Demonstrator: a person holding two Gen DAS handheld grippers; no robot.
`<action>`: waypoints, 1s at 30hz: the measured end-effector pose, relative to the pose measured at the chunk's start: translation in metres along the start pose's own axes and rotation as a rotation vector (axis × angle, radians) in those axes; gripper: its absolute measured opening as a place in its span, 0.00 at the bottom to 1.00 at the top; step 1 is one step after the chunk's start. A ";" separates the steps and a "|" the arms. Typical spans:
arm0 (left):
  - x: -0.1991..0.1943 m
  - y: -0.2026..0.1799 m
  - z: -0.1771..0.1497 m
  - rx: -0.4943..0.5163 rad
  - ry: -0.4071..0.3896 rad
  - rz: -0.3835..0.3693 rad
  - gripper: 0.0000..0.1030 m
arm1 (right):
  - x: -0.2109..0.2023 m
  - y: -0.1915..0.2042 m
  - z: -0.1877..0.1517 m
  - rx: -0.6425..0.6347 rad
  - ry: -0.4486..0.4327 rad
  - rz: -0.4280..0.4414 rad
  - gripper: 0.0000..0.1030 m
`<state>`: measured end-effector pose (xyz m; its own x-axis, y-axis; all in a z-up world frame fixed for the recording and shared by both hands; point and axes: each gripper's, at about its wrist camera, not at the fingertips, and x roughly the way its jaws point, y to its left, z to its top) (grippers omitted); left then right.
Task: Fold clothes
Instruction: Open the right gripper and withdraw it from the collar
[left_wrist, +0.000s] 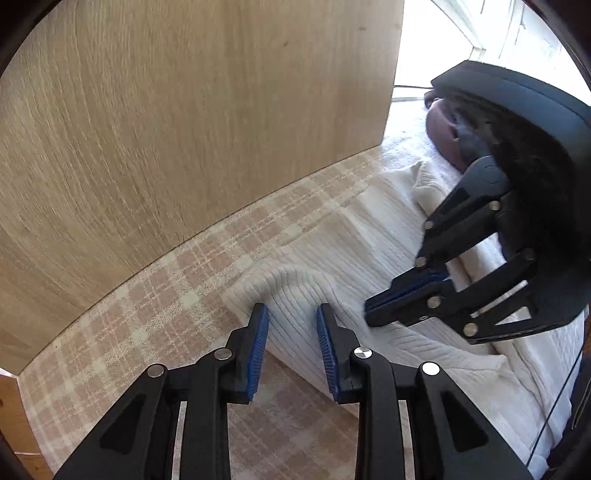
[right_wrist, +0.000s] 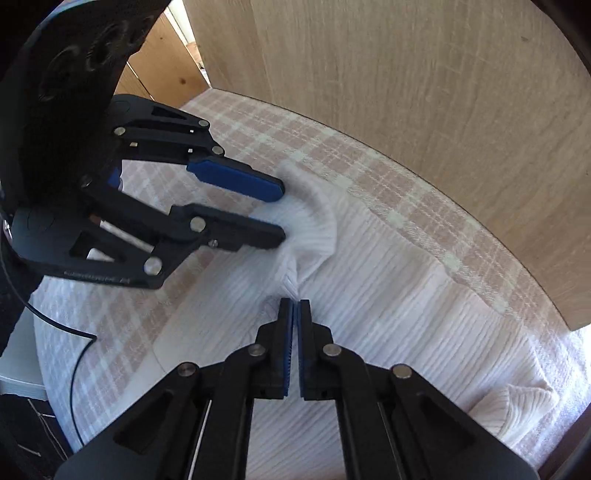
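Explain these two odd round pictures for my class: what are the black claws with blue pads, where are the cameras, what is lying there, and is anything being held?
There is no robot here. A person holds a two-finger gripper in each hand, and a wide-angle camera on each looks forward along its fingers.

One picture looks out from the left gripper, with the right gripper beside it. The other looks out from the right gripper.

A white ribbed garment lies on a pink checked cloth, before a wooden panel.

The right gripper is pinched shut on a fold of the garment. The left gripper is open, its pads either side of a raised edge, not squeezing it.
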<state>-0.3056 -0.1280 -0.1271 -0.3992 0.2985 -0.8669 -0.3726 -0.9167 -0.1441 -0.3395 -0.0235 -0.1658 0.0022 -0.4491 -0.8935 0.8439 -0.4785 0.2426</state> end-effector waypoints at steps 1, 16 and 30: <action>0.001 0.001 0.000 -0.002 0.000 -0.002 0.30 | -0.003 -0.002 -0.002 0.017 -0.003 0.014 0.02; -0.124 -0.042 -0.072 -0.022 -0.146 -0.011 0.33 | -0.164 -0.010 -0.146 0.268 -0.225 -0.073 0.05; -0.155 -0.173 -0.195 -0.034 -0.052 -0.138 0.33 | -0.192 0.073 -0.291 0.326 -0.172 -0.119 0.10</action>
<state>-0.0153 -0.0673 -0.0609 -0.3893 0.4348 -0.8120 -0.3985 -0.8743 -0.2771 -0.1226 0.2473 -0.0863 -0.1988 -0.4832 -0.8526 0.6180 -0.7370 0.2736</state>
